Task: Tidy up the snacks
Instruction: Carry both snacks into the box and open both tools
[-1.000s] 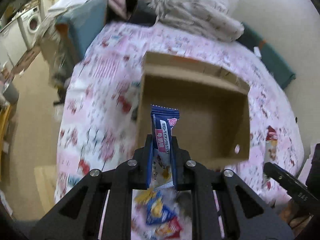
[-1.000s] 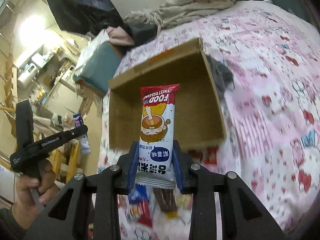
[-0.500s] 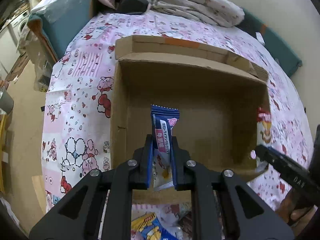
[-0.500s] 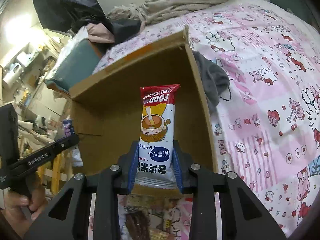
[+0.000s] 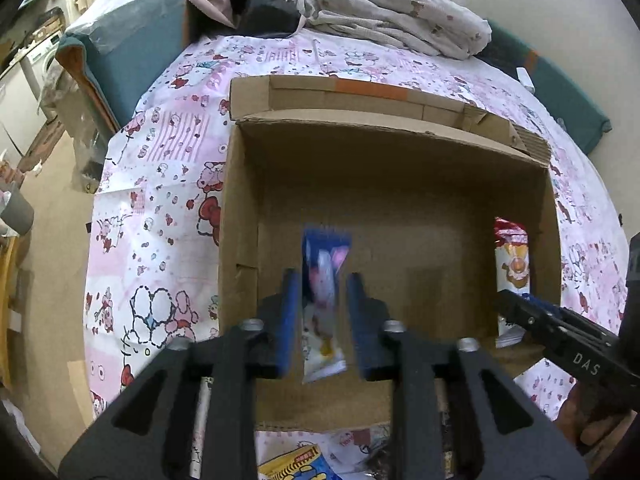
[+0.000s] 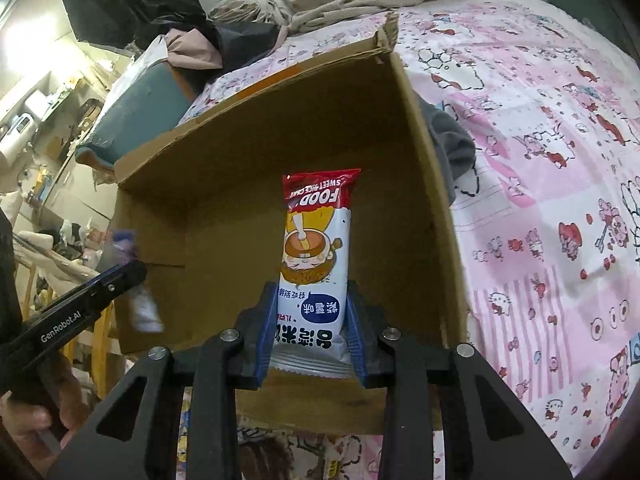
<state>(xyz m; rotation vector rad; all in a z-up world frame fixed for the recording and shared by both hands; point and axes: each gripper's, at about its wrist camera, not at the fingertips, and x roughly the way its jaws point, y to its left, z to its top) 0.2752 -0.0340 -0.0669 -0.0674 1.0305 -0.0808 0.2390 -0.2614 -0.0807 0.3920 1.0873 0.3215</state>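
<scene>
In the left view I am opening my left gripper (image 5: 322, 316) above the box (image 5: 400, 152); the blue packet (image 5: 322, 304) is blurred between the parted pads, seemingly dropping, so I should be holding steady. In the right view my right gripper (image 6: 311, 334), just beginning to open, is gripping the rice cake (image 6: 316, 256) over the box; I should be freeing it low.

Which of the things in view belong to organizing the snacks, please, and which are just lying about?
Belong to the job:
- cardboard box
- blue snack packet, loose between the opening left tongs
- red-topped rice cake packet in the right tongs

Lying about:
- crumpled bedding
- grey cloth
- teal cushion
</scene>
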